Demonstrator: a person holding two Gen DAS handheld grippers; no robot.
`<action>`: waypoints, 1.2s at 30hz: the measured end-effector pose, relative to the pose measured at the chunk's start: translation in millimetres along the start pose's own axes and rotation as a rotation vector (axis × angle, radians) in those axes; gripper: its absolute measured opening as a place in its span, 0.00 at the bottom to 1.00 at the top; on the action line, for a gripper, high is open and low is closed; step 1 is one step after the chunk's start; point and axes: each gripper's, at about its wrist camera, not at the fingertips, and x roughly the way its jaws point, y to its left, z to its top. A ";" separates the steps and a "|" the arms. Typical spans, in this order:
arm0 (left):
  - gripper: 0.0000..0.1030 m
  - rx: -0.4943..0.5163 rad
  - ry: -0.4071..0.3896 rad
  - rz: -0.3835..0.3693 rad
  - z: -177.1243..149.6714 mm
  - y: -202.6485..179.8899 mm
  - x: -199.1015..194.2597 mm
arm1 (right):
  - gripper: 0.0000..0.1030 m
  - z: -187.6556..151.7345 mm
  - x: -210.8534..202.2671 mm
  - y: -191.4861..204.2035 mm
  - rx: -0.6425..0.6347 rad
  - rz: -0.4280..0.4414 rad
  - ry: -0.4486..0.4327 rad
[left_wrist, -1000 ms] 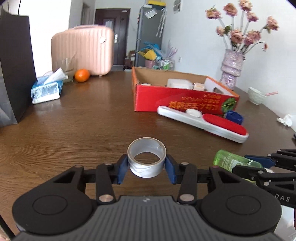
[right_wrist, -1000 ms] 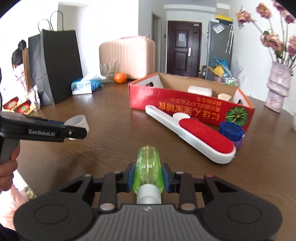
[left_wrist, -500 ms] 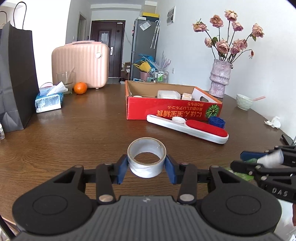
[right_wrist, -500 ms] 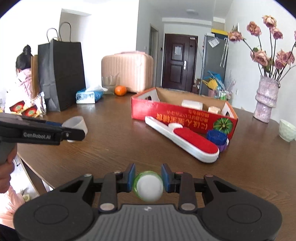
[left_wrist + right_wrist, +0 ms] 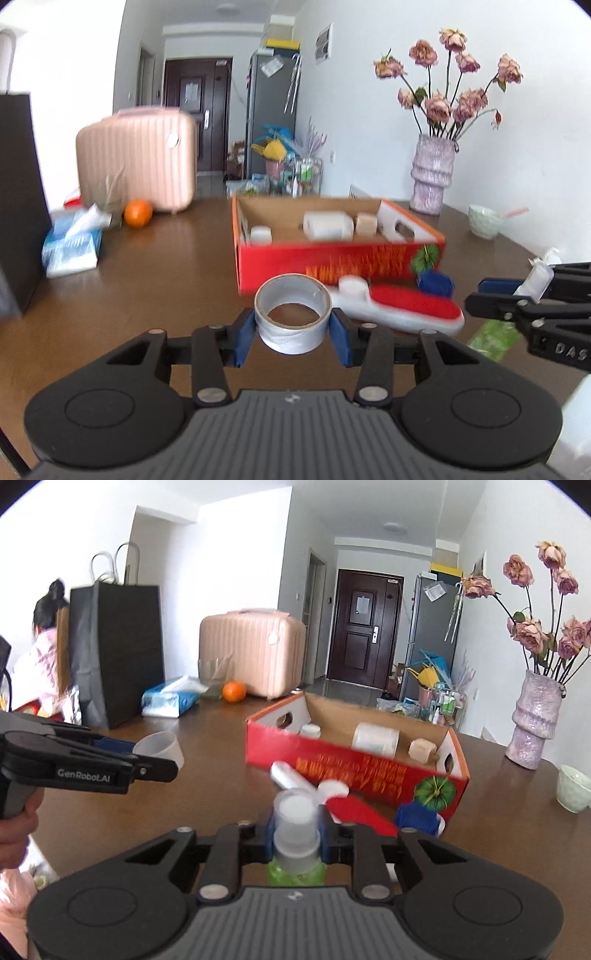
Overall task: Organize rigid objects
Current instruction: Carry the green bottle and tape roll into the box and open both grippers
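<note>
- Left gripper [image 5: 293, 328]: its blue pads clamp the outer wall of the tape roll [image 5: 293, 313] from both sides, ring opening upward, so the roll cannot roll out; it is carried clear above the table [image 5: 155, 280].
- Right gripper [image 5: 296, 836]: its jaws have just been closing and now pinch the neck of the green bottle [image 5: 296, 867] just under its white cap [image 5: 296, 814], so the body hangs below.
- Cardboard box [image 5: 332, 258]: open top faces up ahead of both grippers and already holds several pale items; judged the destination for both held things.
- Lint brush [image 5: 402, 308] and blue cap [image 5: 436, 282]: lying on the table just in front of the box, judged not yet sorted.
</note>
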 end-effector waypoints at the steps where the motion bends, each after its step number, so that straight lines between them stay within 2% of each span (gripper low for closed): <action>1: 0.42 0.001 -0.008 0.000 8.2 1.5 8.5 | 0.20 7.1 4.0 -6.7 0.002 -0.005 -0.013; 11: 0.42 0.024 -0.044 -0.026 82.0 15.9 98.5 | 0.20 74.1 62.4 -89.7 0.053 -0.073 -0.065; 17: 0.42 0.018 0.050 -0.062 109.5 29.5 179.2 | 0.20 102.9 102.6 -135.4 0.062 -0.114 -0.053; 19: 0.42 0.044 0.094 -0.018 111.0 30.0 209.5 | 0.20 111.6 123.2 -144.1 0.038 -0.114 -0.020; 22: 0.42 0.076 0.161 -0.005 103.9 33.3 243.9 | 0.20 116.0 162.9 -158.8 0.027 -0.109 0.065; 25: 0.42 0.107 0.174 0.041 95.4 33.1 263.9 | 0.21 116.6 197.0 -170.9 0.033 -0.125 0.104; 27: 0.43 0.112 0.175 0.027 93.2 32.8 272.2 | 0.20 121.1 219.3 -181.0 0.079 -0.101 0.147; 30: 0.44 0.119 0.170 0.024 93.2 30.5 279.9 | 0.20 113.5 258.1 -185.2 0.080 -0.109 0.230; 32: 0.54 0.125 0.170 0.011 94.0 29.0 282.4 | 0.21 101.8 283.4 -187.3 0.072 -0.124 0.293; 33: 0.57 0.127 0.169 0.000 94.3 28.9 283.0 | 0.22 98.7 288.6 -187.0 0.057 -0.142 0.267; 35: 0.71 0.134 0.158 -0.006 94.3 25.7 281.4 | 0.25 99.6 297.6 -191.0 0.079 -0.182 0.274; 36: 0.72 0.138 0.152 -0.007 94.1 25.0 280.5 | 0.30 100.1 302.8 -192.9 0.083 -0.190 0.287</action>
